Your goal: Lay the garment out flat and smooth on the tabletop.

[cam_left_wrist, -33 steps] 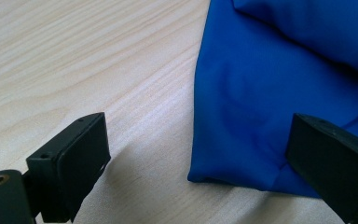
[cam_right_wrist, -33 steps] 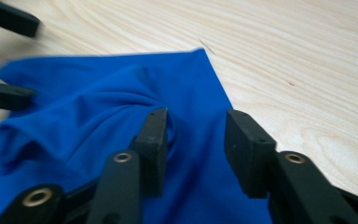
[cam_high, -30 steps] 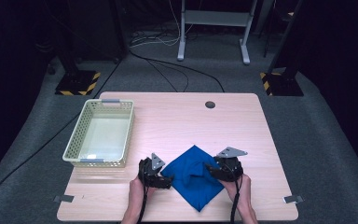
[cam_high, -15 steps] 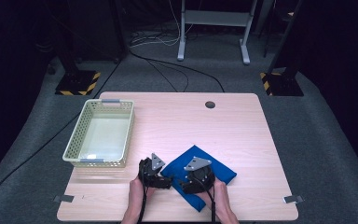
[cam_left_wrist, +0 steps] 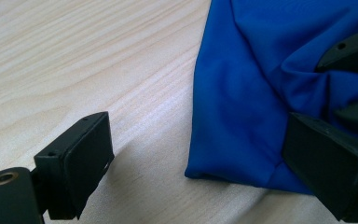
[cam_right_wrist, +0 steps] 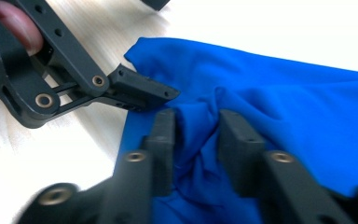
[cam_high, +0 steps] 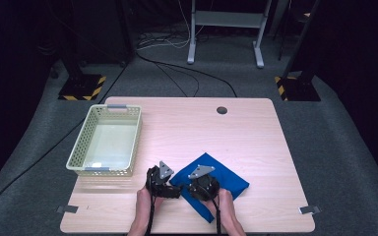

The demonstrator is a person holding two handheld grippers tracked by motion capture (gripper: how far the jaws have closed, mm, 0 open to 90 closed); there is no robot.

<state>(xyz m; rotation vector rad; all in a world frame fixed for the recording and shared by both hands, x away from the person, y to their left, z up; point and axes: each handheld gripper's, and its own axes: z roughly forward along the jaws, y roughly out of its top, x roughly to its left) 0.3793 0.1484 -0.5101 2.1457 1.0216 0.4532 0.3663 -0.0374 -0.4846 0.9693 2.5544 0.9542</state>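
Observation:
A blue cloth (cam_high: 224, 178) lies folded on the near part of the wooden table (cam_high: 187, 128). My right gripper (cam_high: 200, 188) sits on its left part. In the right gripper view its jaws (cam_right_wrist: 198, 123) have just been closing and now pinch a bunched fold of the cloth (cam_right_wrist: 279, 98). My left gripper (cam_high: 170, 189) rests right beside it at the cloth's left corner. Its jaws (cam_left_wrist: 198, 128) stand wide open, the cloth's corner (cam_left_wrist: 242, 107) lies between them, and one jaw touches the fabric.
A pale mesh basket (cam_high: 78, 157) stands on the table's left side, close behind the left gripper. A round cable hole (cam_high: 221, 110) sits near the far edge. Bare wood stretches across the far and right parts of the table.
The right gripper has moved left across the cloth to beside the left gripper. The cloth has gone from a flat diamond to a folded shape. The left gripper has stayed put.

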